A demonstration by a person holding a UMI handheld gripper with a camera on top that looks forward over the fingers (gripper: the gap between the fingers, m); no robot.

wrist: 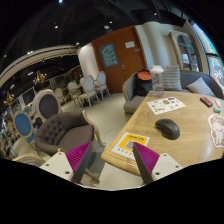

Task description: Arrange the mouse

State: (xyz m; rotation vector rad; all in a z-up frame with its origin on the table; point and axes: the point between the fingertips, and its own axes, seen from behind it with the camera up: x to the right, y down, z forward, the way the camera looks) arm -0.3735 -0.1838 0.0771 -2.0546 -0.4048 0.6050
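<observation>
Gripper view shows our hand-held gripper (116, 160) low over the near edge of the desk (190, 145), its two fingers spread wide with the magenta pads (146, 158) facing each other across an open gap. We hold nothing; only bare desk edge and a yellow-printed card (129, 143) lie just ahead of the fingers.

From the fingertips, the mouse (168, 128) sits at about one o'clock, beyond the card and clear of both fingers, resting on the desk by itself. Its long axis seems to run roughly from ten to four o'clock, so it lies slanted across our line of approach rather than along it. We judge the coming move needs a reach forward and to the right, with a turn of the wrist to straddle its narrow sides.

Further out, at twelve to one o'clock, lies a printed sheet (166, 103), and past it a clear bottle (157, 78).
</observation>
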